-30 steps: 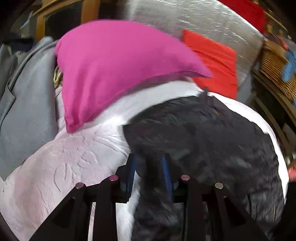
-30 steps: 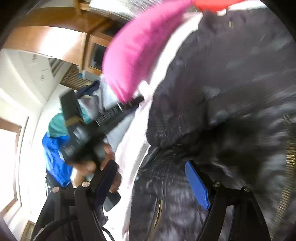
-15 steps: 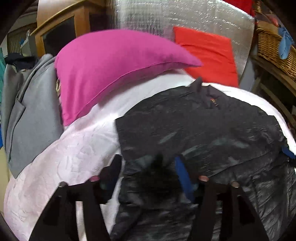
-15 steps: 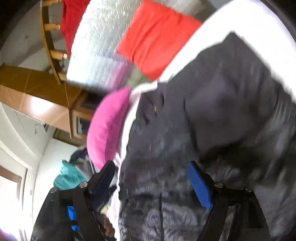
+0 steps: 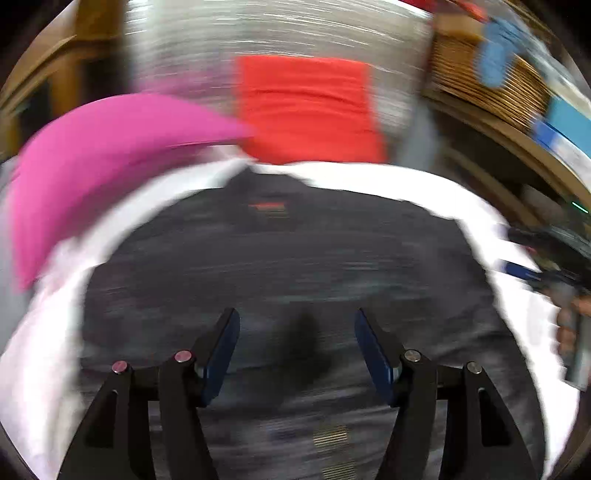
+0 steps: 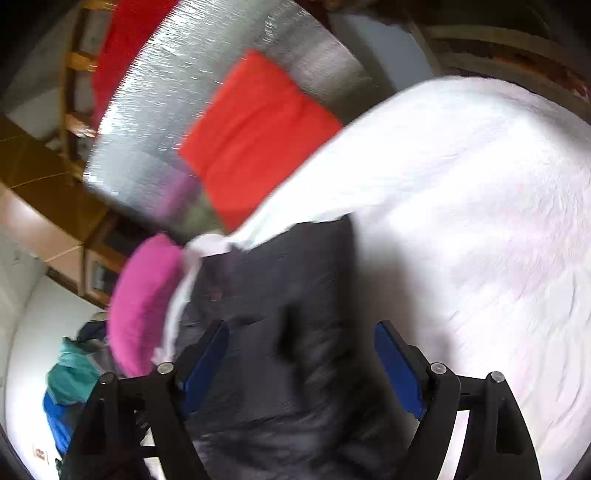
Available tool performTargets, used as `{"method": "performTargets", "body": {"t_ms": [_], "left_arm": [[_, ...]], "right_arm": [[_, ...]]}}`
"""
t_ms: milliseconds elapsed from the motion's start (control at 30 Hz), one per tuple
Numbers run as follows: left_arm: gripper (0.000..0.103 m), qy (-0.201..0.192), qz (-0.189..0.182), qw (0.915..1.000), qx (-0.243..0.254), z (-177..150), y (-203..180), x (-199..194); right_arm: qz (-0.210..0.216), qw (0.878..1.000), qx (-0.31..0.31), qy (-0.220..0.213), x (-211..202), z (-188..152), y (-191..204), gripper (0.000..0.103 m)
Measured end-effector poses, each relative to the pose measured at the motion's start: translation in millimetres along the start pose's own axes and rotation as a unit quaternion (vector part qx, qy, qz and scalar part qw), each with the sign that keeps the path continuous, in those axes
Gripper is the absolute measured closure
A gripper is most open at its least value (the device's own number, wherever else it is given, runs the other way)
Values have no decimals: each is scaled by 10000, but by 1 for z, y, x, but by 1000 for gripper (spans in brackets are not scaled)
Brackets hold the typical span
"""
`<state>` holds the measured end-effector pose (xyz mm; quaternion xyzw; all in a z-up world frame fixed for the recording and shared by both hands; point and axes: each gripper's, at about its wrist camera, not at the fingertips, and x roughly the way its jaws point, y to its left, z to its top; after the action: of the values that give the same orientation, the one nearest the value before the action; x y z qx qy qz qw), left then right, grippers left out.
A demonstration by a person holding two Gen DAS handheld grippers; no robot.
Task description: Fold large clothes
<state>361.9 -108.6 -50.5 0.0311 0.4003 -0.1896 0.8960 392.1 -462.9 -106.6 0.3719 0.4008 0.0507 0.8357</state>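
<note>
Your left gripper [image 5: 297, 354] hangs over the dark padded jacket [image 5: 288, 266], its blue-padded fingers [image 5: 221, 350] spread wide with nothing between them. The jacket lies spread on the white quilted bed cover [image 5: 424, 184], reaching from under the fingers far ahead of them. Past its far edge, the bright red square cushion [image 5: 306, 110] leans on a silver foil-faced panel [image 5: 258, 33], and the magenta pillow [image 5: 92, 155] sits ahead and left of the fingers.

Only this left view shows your right gripper from outside [image 5: 546, 266], far to the right of the fingers with the hand around its grip, and a wicker basket [image 5: 487, 85] on a wooden shelf above it. A small red mark [image 5: 267, 206] near the jacket's far edge is too blurred to read.

Your right gripper [image 6: 303, 365] is also spread wide and empty, with the jacket [image 6: 280, 314] between and ahead of its fingers [image 6: 399, 373]. Only this view shows the broad bare bed cover [image 6: 480, 221] to the right of the fingers, and a heap of teal and blue clothes [image 6: 70, 384] to their left.
</note>
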Motion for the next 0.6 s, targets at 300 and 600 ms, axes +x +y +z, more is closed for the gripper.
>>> {"method": "performTargets", "body": {"t_ms": [300,600], "left_arm": [[37,465,-256,9913,1206,3,-141,86],[37,639,-341,9907,1152,1,-146,90]], "right_arm": [[-94,9925,-776,939,67,27,6,87],[-453,9941,-864,474,71,30,16,76]]}}
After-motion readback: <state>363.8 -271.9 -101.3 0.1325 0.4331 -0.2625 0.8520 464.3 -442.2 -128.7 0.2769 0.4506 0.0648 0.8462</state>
